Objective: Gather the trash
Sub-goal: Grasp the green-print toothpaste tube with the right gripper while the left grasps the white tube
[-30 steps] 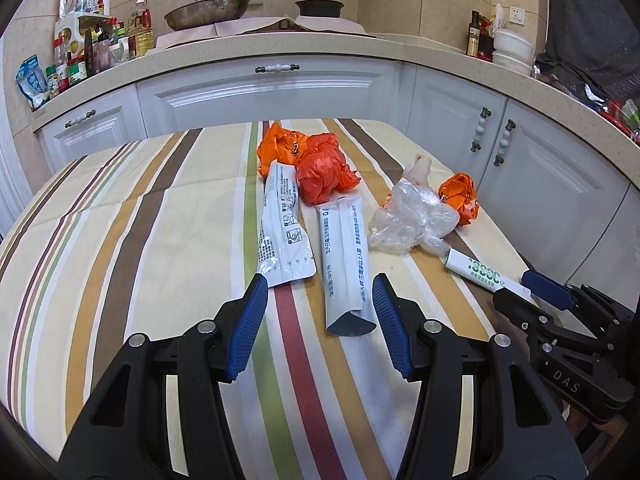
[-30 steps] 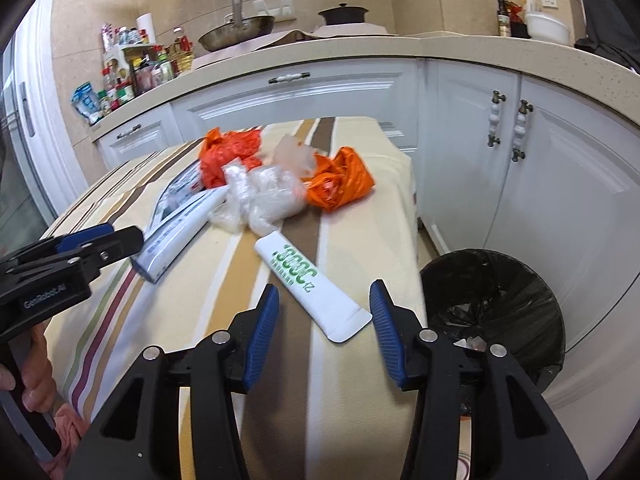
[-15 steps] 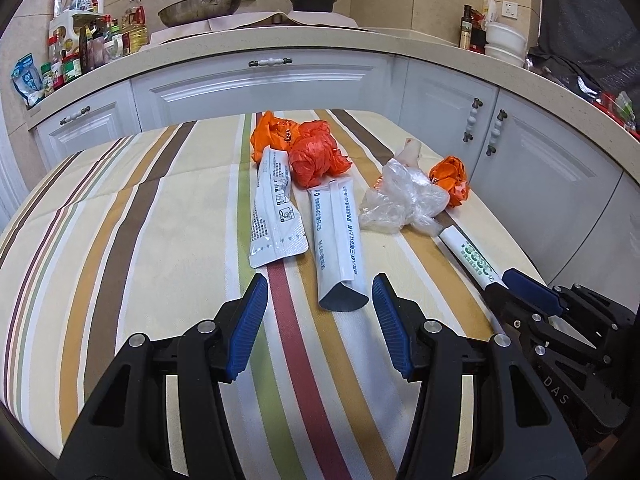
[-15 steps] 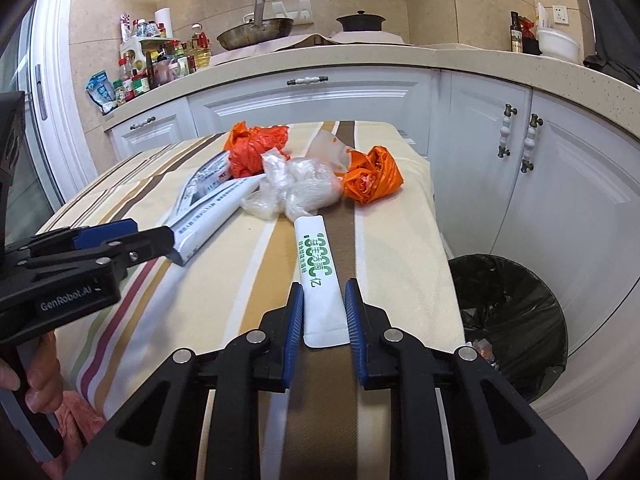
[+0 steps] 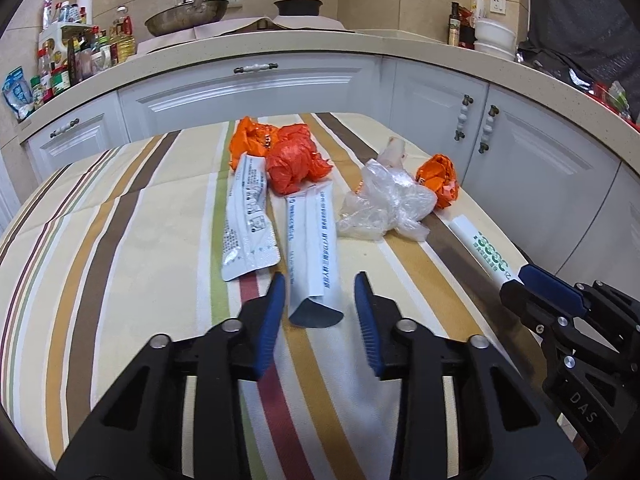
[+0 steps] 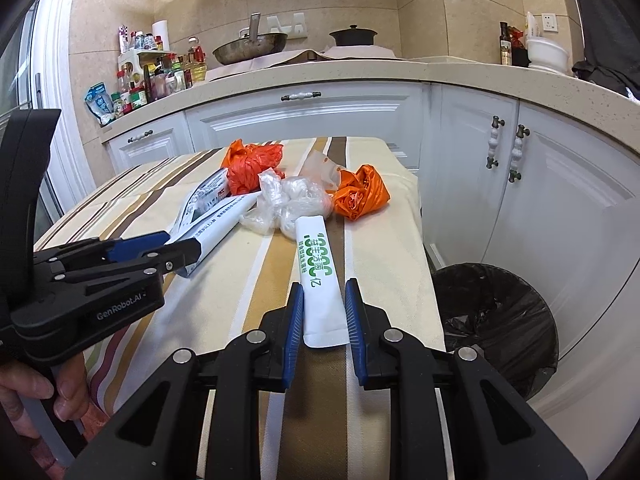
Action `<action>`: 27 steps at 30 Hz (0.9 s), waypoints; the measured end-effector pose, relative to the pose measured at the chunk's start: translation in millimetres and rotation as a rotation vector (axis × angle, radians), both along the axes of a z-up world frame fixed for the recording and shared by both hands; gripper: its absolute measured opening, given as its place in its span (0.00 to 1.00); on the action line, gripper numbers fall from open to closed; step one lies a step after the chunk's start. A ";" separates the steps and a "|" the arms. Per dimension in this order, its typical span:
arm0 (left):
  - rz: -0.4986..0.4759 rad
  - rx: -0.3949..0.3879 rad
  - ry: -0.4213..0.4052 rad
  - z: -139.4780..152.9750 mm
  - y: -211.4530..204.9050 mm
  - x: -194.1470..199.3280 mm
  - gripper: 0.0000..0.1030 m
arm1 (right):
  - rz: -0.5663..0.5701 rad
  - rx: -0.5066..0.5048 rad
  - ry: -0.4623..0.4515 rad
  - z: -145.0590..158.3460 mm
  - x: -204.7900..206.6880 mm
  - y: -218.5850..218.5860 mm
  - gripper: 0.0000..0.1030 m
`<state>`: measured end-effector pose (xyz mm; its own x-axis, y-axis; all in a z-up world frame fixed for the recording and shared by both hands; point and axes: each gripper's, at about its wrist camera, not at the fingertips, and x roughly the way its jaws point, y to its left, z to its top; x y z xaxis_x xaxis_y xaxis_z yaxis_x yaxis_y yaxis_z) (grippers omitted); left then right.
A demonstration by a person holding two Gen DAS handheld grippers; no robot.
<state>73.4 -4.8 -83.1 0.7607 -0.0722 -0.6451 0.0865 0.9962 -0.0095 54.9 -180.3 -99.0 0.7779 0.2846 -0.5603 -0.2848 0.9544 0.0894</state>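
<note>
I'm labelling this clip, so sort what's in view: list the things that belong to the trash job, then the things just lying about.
Job:
right gripper, shut on green-print white wrapper
left gripper, open around grey-print wrapper
flat foil packet
clear plastic bag
orange bags
black-lined bin

Lying about:
wok
black pot
spice bottles

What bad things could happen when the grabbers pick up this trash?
1. The right gripper pinches only the end of the white tube with green print; it might slip or droop on the way to the black bin.
2. The tube's far end touches the clear plastic bag, which may get dragged along.
3. The left gripper is open around the white and blue tube, close to the flat pouch; it could nudge that.
</note>
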 end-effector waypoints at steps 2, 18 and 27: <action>-0.008 -0.003 0.005 -0.9 -0.7 0.6 0.17 | -0.002 0.003 -0.001 -0.1 0.0 -1.0 0.22; -0.006 -0.020 -0.010 5.8 10.4 -17.6 0.06 | -0.012 0.006 -0.027 4.3 -5.7 0.3 0.22; -0.024 -0.021 -0.049 21.6 16.5 -39.1 0.05 | -0.033 -0.034 -0.070 13.6 -11.6 4.3 0.22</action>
<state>34.4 11.7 -61.4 0.7891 -0.1043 -0.6054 0.1115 0.9934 -0.0259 43.3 -176.0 -85.3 0.8239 0.2399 -0.5134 -0.2579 0.9655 0.0374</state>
